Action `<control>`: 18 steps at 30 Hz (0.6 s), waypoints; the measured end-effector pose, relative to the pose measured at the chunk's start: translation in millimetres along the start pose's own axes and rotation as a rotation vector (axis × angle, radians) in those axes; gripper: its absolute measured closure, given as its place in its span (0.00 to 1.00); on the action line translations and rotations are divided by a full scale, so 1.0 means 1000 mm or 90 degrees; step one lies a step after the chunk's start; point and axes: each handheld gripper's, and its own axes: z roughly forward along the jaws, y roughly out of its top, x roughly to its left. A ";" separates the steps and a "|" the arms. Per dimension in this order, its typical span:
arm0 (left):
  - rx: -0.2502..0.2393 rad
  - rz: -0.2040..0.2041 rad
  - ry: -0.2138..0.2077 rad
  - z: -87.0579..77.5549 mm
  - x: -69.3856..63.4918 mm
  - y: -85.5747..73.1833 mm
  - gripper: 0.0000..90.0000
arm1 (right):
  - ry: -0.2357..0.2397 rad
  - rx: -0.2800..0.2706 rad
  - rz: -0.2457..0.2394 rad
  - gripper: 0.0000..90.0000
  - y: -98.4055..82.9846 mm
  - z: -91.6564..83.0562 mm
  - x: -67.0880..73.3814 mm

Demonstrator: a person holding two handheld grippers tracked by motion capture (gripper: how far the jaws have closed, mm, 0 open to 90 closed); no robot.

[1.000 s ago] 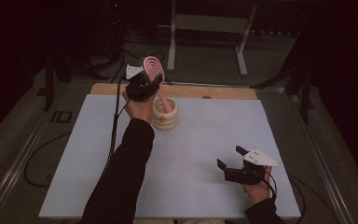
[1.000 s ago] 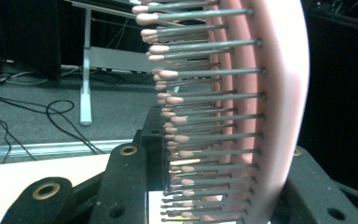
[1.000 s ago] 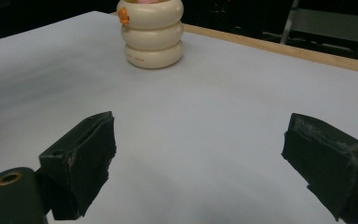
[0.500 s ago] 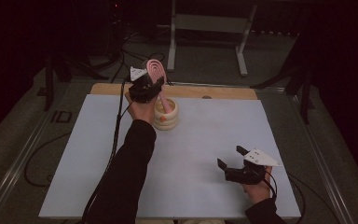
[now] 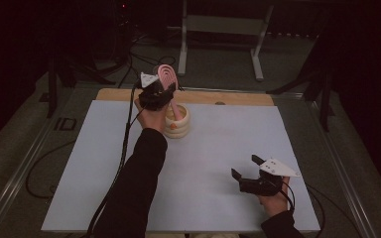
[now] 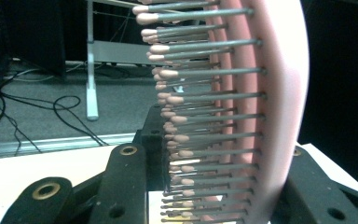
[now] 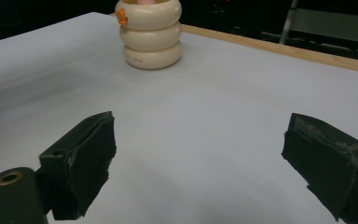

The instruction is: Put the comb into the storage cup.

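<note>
From above, your left gripper [image 5: 159,92] clamps a pink hairbrush [image 5: 168,75] over the cream ringed holder [image 5: 177,124] at the far side. Your left gripper view shows the bristles [image 6: 200,126] between its jaws. Your right gripper [image 7: 200,158], near right, is spread wide, empty.

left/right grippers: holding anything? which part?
Left gripper holds the pink hairbrush by its head, handle down in the cream holder. Right gripper is open, holding nothing.
</note>
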 end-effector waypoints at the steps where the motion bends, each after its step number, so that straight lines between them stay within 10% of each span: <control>1: 0.001 0.002 0.001 0.000 0.000 -0.001 0.71 | 0.000 -0.001 -0.002 0.10 0.000 0.000 0.000; 18: 0.009 0.004 0.001 0.005 -0.003 -0.008 0.70 | 0.000 -0.002 -0.002 0.10 0.000 0.000 0.000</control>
